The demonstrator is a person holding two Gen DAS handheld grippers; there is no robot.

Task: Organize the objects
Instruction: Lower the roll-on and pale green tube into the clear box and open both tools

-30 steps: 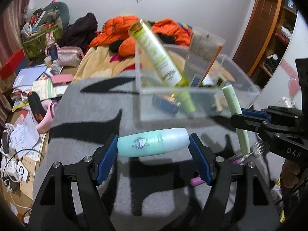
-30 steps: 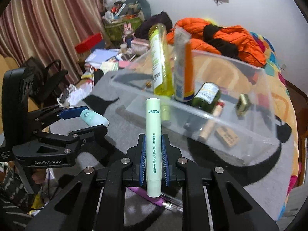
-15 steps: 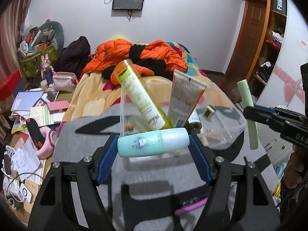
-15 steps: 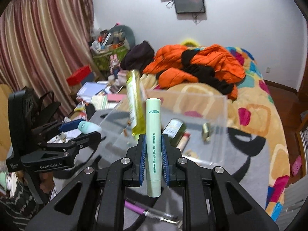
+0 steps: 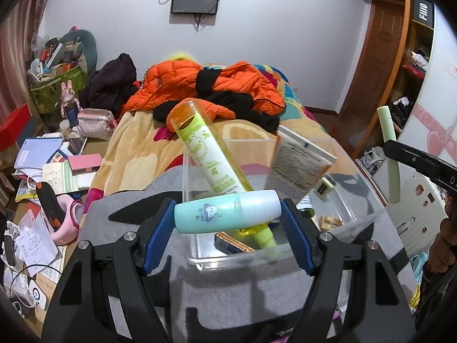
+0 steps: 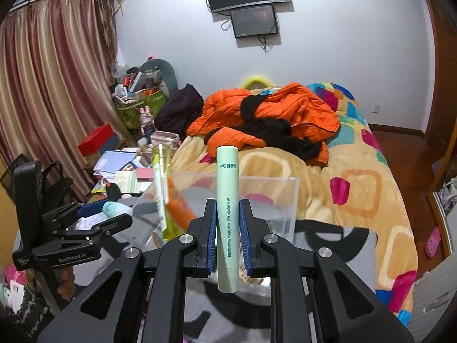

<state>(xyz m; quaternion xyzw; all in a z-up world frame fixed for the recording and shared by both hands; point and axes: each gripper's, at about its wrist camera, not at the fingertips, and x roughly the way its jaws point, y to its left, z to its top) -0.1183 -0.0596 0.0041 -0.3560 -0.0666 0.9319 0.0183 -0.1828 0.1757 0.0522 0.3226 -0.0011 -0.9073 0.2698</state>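
My left gripper (image 5: 227, 223) is shut on a teal bottle (image 5: 227, 214), held sideways over the near end of a clear plastic bin (image 5: 237, 257). The bin holds a leaning yellow-green bottle (image 5: 211, 157), a white tube (image 5: 300, 168) and small items. My right gripper (image 6: 227, 237) is shut on a pale green tube (image 6: 227, 214), held upright in front of the bin (image 6: 268, 197). The green tube also shows at the right of the left wrist view (image 5: 389, 154), and the left gripper at the left of the right wrist view (image 6: 114, 214).
The bin stands on a grey and black patterned cloth (image 5: 128, 205). Behind it is a bed with an orange jacket (image 5: 182, 83). Papers, boxes and a pink object (image 5: 67, 217) clutter the floor at the left. A purple pen (image 5: 338, 311) lies on the cloth.
Both grippers have risen with their objects and tilted up, so the bin now sits lower and closer in both views. Their grips are unchanged.
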